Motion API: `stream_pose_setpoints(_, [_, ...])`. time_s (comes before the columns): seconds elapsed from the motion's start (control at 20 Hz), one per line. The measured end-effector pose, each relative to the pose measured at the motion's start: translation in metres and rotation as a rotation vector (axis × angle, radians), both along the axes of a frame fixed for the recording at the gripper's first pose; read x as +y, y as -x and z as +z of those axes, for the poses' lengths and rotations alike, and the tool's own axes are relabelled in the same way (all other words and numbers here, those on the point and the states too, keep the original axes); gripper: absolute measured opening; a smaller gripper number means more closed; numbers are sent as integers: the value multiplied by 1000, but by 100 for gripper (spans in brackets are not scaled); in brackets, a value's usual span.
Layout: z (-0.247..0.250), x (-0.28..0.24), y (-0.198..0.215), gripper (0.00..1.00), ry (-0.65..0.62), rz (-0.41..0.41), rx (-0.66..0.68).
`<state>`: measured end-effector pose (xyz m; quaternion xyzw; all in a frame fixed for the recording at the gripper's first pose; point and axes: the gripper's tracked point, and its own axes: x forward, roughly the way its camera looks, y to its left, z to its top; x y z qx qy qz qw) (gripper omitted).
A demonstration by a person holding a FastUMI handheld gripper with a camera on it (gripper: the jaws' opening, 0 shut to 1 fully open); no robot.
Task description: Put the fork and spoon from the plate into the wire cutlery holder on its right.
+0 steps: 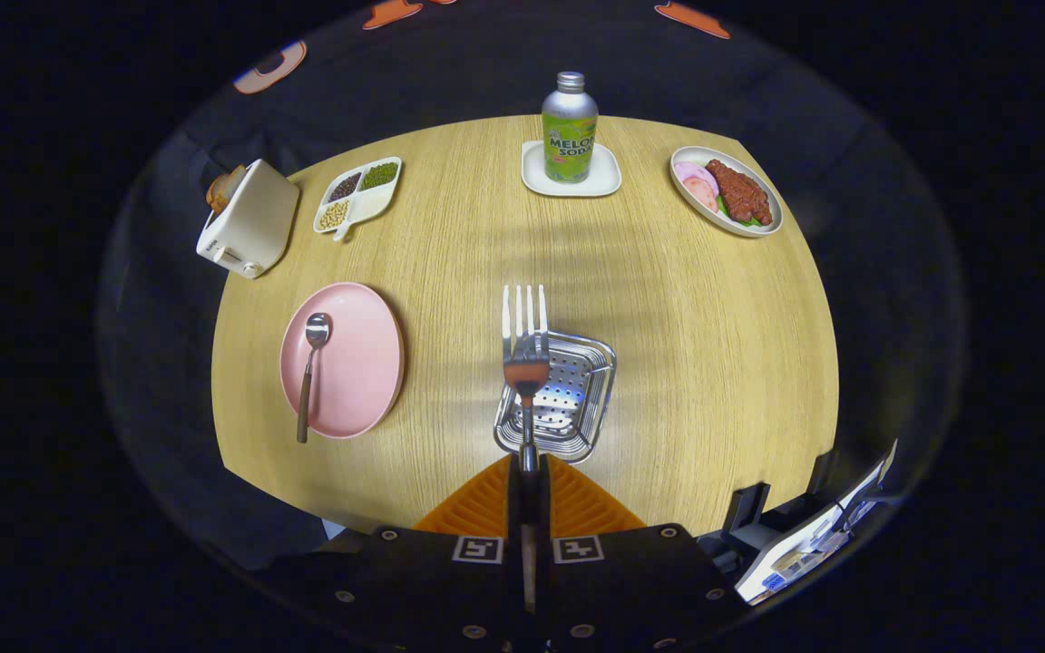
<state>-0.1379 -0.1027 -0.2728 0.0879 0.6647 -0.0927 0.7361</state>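
Note:
My gripper (528,467) is shut on the handle of a steel fork (525,336), whose tines point away from me. The fork hangs over the near left part of the perforated steel cutlery holder (577,399), which stands on the wooden table just ahead of the orange fingers (484,503). Left of the holder lies a pink plate (355,363). A spoon (309,372) rests on the plate's left side, bowl away from me, with its handle running over the near rim.
At the table's far side stand a white toaster (246,222) with bread, a white divided dish of beans (357,195), a green soda bottle (569,131) on a white coaster, and an oval plate of food (727,190). A white device (804,544) sits off the near right edge.

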Motion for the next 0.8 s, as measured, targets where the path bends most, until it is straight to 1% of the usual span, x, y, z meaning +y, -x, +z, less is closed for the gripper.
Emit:
stream_pose_setpoints(0.05, [0, -4, 2, 6, 4, 9, 11])
stream_pose_setpoints(0.15, [-2, -3, 7, 6, -27, 11, 55])
stream_pose_setpoints(0.35, [-10, -2, 18, 6, -64, 38, 157])
stream_pose_setpoints(0.55, [-19, -5, 23, 7, -79, 52, 248])
stream_pose_setpoints(0.65, [-21, -4, 18, 7, -96, 44, 263])
stream_pose_setpoints(0.8, [-27, -10, 10, 8, -79, 48, 273])
